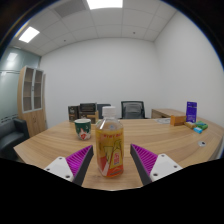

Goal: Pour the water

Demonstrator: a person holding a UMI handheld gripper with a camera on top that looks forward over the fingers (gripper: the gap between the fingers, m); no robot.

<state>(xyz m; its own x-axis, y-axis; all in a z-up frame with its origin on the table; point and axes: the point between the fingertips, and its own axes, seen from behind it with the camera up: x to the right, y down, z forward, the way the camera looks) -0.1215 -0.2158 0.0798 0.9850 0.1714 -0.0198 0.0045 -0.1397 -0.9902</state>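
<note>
Seen from the gripper view: hand-held gripper (110, 160) closed on a bottle (109, 148), purple pads (78, 160) pressed to both its sides, held upright above the wooden bench (160, 135). Stood just beyond the bottle, slightly left: a green cup (83, 128). Farther right on the bench, a box (191, 112). Behind, chairs (132, 109) and a cabinet (33, 98).

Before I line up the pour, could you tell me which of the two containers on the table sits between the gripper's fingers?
The orange-labelled bottle stands between the fingers of the gripper. The green-patterned cup sits farther back, beyond the fingers, beside the bottle.
</note>
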